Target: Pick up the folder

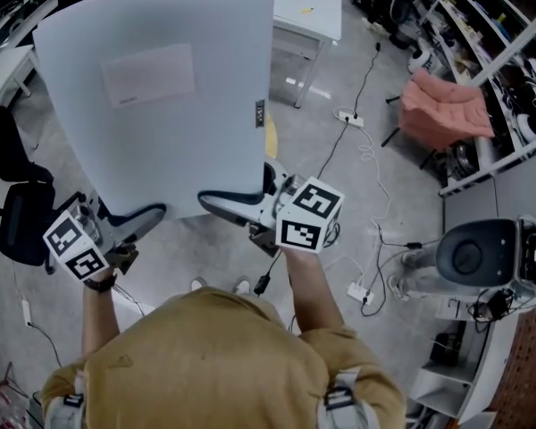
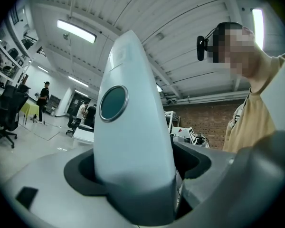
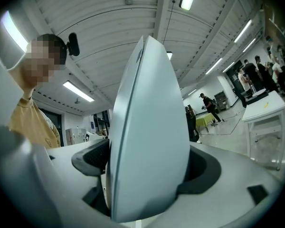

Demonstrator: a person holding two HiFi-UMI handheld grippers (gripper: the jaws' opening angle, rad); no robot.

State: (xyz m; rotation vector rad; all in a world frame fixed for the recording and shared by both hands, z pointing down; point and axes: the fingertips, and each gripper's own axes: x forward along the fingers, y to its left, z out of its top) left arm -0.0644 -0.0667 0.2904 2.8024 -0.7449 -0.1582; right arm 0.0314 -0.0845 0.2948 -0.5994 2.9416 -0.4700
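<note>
A large pale blue-grey folder (image 1: 161, 96) is held up in the air in front of the person, its flat face toward the head camera. My left gripper (image 1: 136, 222) is shut on its lower left edge and my right gripper (image 1: 228, 206) is shut on its lower right edge. In the left gripper view the folder (image 2: 133, 141) rises edge-on between the dark pads, with a round window near its top. The right gripper view shows the same folder (image 3: 147, 127) clamped edge-on and pointing at the ceiling.
Below lies a grey floor with cables and power strips (image 1: 350, 118). A white table (image 1: 305, 12) stands behind the folder, a black office chair (image 1: 22, 217) at left, a pink chair (image 1: 442, 110) and shelving (image 1: 509, 52) at right. A grey machine (image 1: 473, 257) sits lower right.
</note>
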